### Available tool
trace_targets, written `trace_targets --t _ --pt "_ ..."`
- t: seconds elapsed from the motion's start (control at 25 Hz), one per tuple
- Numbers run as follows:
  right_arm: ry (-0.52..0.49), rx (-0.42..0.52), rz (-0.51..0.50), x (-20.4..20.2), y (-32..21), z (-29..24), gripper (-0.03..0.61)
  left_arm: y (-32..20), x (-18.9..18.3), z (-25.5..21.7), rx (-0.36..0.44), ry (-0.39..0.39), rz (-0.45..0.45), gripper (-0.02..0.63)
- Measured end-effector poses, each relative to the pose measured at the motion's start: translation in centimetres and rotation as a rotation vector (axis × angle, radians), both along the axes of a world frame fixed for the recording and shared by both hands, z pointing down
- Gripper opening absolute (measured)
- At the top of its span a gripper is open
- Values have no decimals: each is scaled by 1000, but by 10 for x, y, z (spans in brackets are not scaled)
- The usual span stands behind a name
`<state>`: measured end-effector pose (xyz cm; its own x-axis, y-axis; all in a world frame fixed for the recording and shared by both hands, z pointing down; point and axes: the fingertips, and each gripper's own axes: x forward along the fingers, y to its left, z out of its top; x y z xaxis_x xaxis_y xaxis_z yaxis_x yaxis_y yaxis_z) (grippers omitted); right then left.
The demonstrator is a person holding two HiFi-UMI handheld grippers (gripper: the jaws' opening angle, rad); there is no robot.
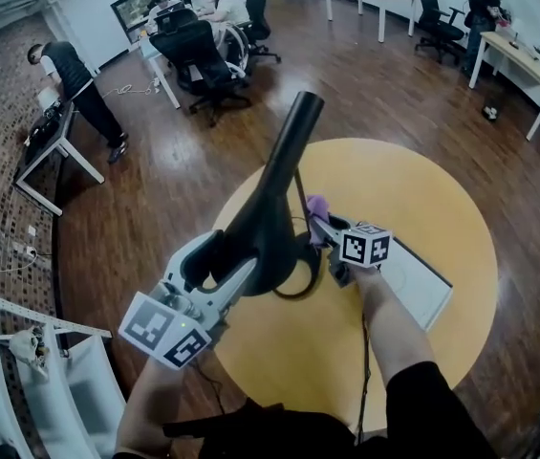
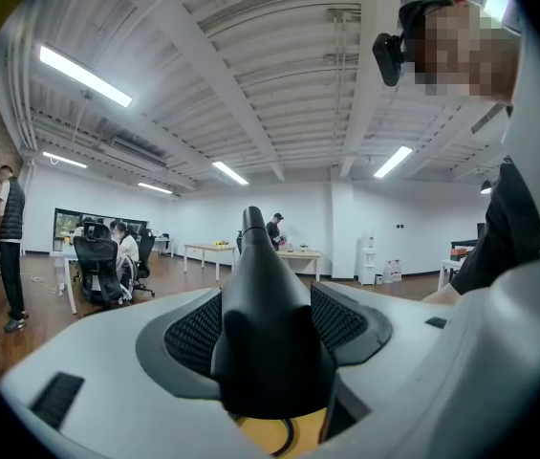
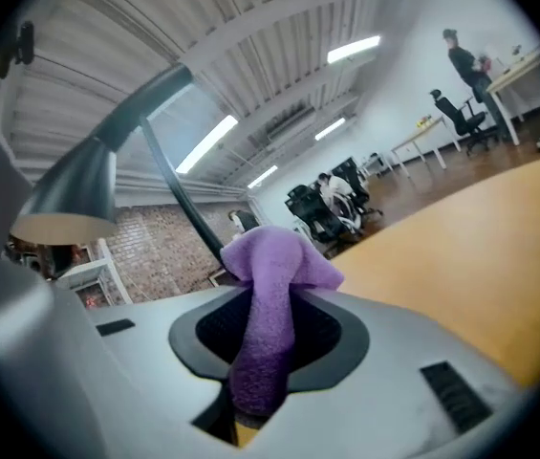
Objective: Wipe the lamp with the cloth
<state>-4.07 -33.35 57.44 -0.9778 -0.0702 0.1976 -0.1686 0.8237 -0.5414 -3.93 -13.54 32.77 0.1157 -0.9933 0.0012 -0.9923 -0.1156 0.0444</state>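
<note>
Our left gripper [image 1: 234, 259] clamps the black plastic desk lamp [image 1: 274, 208] at frame centre, over the round yellow wooden table [image 1: 442, 218]; our right gripper [image 1: 320, 226] pinches the purple fleece cloth [image 1: 315, 206] just beside it; we judge hard rubbing could twist the lamp loose or drag the cloth free.

Black lamp [image 1: 274, 208], purple cloth [image 3: 270, 323], yellow table [image 1: 442, 218]

The left gripper [image 1: 236, 271] points level, its jaws clamped on the dark stem of the lamp [image 1: 284, 175]; the left forearm [image 1: 150, 400] reaches in from the lower edge; the right gripper [image 1: 322, 226] tilts slightly downward, its jaws pinching the purple cloth [image 3: 268, 295]; the right forearm [image 1: 389, 323] extends bare from a dark sleeve [image 1: 432, 409].
</note>
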Motion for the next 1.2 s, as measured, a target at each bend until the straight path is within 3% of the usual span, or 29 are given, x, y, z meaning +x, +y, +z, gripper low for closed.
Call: trace_targets --t 0.24,0.48,0.6,0.76,0.88,1.0,1.2 --pt "210 -161 126 5 -5 87 98 4 6 3 -18 6 23 287" --pt "260 -338 235 7 -8 116 98 6 7 5 -11 0 17 287" --pt "247 -296 211 6 -4 101 98 7 2 8 -9 -3 18 287" --pt "73 -91 61 19 14 13 98 7 1 11 -14 -2 27 287" --pt "26 211 -150 36 42 -63 98 7 2 11 -5 -12 38 284" --pt "57 528 -313 42 77 -124 98 8 0 11 3 -14 41 284" --pt "227 890 -343 26 83 -158 98 8 0 11 0 -12 38 284"
